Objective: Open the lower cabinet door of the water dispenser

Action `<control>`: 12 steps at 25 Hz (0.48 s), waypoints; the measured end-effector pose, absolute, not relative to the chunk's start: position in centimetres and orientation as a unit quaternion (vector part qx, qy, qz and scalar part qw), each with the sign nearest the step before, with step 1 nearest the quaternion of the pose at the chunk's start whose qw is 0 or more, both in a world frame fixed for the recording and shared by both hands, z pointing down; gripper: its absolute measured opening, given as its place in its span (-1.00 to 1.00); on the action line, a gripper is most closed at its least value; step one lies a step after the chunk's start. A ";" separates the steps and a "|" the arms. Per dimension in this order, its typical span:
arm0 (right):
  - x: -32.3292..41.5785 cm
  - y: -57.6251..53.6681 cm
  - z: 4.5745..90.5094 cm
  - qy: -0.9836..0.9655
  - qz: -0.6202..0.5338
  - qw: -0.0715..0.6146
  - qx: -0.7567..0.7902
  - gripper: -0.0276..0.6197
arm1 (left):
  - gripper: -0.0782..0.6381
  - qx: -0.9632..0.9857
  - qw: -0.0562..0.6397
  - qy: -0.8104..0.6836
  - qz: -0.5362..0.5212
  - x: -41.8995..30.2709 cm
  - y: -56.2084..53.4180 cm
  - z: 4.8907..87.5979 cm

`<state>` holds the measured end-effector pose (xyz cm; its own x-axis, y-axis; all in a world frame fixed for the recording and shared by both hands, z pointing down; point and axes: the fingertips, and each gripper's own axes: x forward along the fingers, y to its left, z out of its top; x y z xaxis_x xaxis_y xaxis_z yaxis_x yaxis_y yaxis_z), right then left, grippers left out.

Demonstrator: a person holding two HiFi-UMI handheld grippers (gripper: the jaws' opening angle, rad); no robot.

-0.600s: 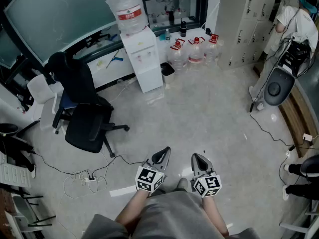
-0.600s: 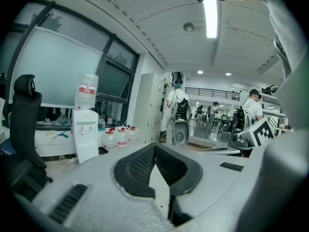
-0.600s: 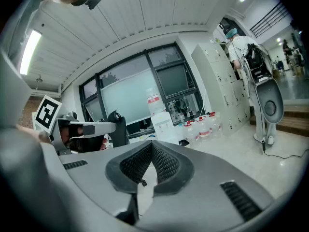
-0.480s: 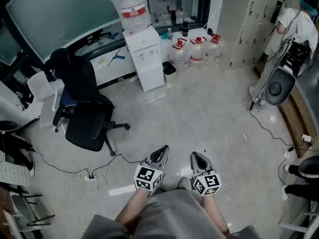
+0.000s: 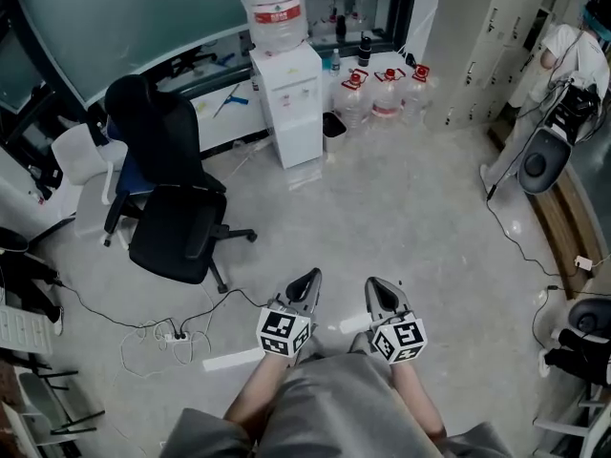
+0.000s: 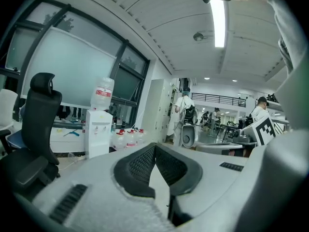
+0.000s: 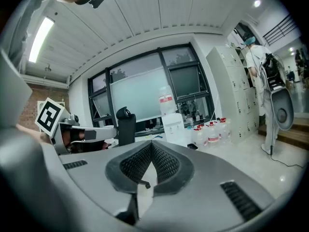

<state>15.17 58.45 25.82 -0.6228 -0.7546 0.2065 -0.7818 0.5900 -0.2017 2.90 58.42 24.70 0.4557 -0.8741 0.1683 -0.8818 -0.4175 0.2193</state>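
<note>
**Water dispenser door: a light panel, best taken at its free edge**

Lower cabinet door (image 5: 302, 141) is the white front panel below the taps of the water dispenser (image 5: 286, 79). The dispenser stands against the window-side counter at the far end of the floor, well apart from you. The door looks shut flush.

Expect a thin, stiff, light panel on hinges, probably held by a weak catch. Its face looks smooth, so flat pads pressed on it would likely slip. From here you cannot make out a handle or recess, nor which side is hinged. Once close, look for a lip or groove on the free edge, pinch or hook there, and pull gently along the door's arc.

The large bottle (image 5: 275, 8) on top likely makes the unit top-heavy, so a hard yank could rock it. A small dark bin (image 5: 333, 128) sits just beside the base, on the side toward the row of water jugs (image 5: 385, 93), and could block the swing. The office chair (image 5: 172, 213) stands near on the other side. Cables (image 5: 162, 337) trail across the floor by your feet.

Your left gripper (image 5: 310, 278) and right gripper (image 5: 374, 285) sit side by side just in front of you. Both have their jaws together with nothing between them, so you must part one pair before taking hold.
</note>
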 end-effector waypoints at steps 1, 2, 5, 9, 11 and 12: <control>14.5 58.4 25.7 -0.890 0.134 0.049 0.433 -0.89 | -0.76 0.842 0.140 -0.520 0.012 2.2 58.4 24.7; 13.9 58.3 25.5 -0.889 0.131 0.047 0.436 -0.89 | -0.76 0.843 0.141 -0.519 0.011 1.6 58.5 24.7; 12.1 58.3 25.0 -0.888 0.126 0.041 0.439 -0.88 | -0.76 0.845 0.143 -0.516 0.005 -0.1 58.6 24.7; 10.2 57.6 24.6 -0.890 0.110 0.051 0.439 -0.88 | -0.75 0.847 0.145 -0.511 -0.002 -1.8 57.7 24.5; 9.9 57.1 24.6 -0.888 0.107 0.054 0.444 -0.88 | -0.76 0.849 0.145 -0.509 -0.004 -2.3 57.2 24.5; 9.8 56.8 24.6 -0.887 0.108 0.054 0.447 -0.88 | -0.75 0.850 0.146 -0.507 -0.005 -2.4 57.0 24.5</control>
